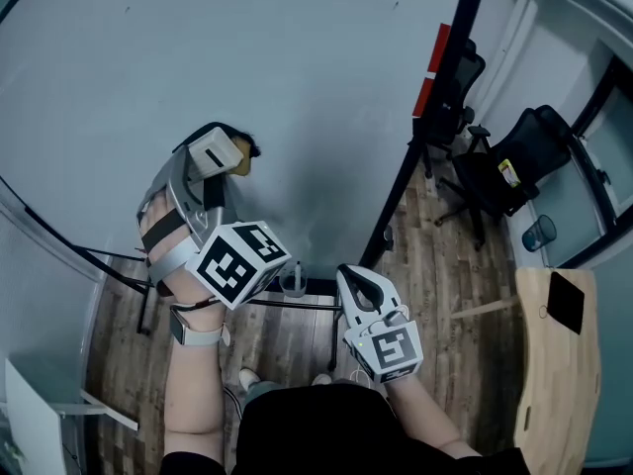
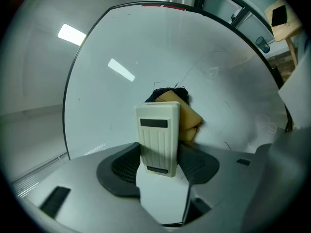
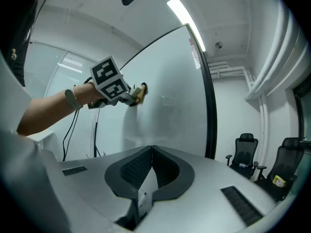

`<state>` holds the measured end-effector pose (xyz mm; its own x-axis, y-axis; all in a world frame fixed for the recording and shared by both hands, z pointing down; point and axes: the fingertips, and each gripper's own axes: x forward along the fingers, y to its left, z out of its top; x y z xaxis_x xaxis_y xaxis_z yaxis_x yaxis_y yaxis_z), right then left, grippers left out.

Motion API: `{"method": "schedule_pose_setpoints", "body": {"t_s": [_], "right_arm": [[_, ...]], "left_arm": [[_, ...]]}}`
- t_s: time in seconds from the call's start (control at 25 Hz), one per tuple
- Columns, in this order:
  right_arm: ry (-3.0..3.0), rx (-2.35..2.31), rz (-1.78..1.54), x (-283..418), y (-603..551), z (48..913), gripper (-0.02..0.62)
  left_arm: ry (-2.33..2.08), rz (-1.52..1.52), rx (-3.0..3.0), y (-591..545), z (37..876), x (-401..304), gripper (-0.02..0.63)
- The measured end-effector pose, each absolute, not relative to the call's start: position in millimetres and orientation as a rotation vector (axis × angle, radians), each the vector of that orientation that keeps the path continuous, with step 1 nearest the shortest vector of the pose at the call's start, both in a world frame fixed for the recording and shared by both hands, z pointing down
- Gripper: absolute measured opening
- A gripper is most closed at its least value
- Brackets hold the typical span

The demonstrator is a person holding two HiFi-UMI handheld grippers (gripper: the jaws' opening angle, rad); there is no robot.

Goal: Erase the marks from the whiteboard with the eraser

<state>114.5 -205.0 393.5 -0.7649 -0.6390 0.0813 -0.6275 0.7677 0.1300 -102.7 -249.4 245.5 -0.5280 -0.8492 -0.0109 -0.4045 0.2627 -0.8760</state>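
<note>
My left gripper (image 1: 213, 171) is shut on the eraser (image 1: 220, 152), a cream plastic block with a tan felt pad, and holds it against the whiteboard (image 1: 247, 57). In the left gripper view the eraser (image 2: 158, 137) stands upright between the jaws of the left gripper (image 2: 158, 163), with a smudged black mark (image 2: 167, 90) just past its felt. Faint grey traces (image 2: 214, 72) lie further right on the board. My right gripper (image 1: 358, 280) hangs lower and apart from the board, shut with nothing in it. The right gripper view shows its jaws (image 3: 152, 152) closed and the eraser (image 3: 141, 92) on the whiteboard (image 3: 170, 76).
The board's black frame post (image 1: 425, 117) runs down its right side. Beyond it stand black office chairs (image 1: 514, 161) on a wood floor, with a blue cup (image 1: 539, 234) and a wooden table (image 1: 559, 364) at the right. Cables (image 1: 109, 260) hang below the board at the left.
</note>
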Motion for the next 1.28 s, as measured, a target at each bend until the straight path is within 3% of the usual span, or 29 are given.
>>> {"method": "schedule_pose_setpoints", "body": {"t_s": [0.4, 0.68, 1.28], "right_arm": [[-2.848, 0.906, -0.177, 72.4, -201.3, 393.6, 0.029], [-2.857, 0.857, -0.222, 63.3, -197.5, 388.9, 0.029], [-2.746, 1.215, -0.155, 190.8, -222.6, 382.5, 0.029]], "left_arm": [[2.159, -1.24, -1.111, -237.2, 264.5, -174.9, 0.252], [2.148, -1.254, -1.002, -236.9, 252.4, -158.0, 0.253], [1.977, -1.365, -0.908, -256.2, 237.0, -74.4, 0.253]]}}
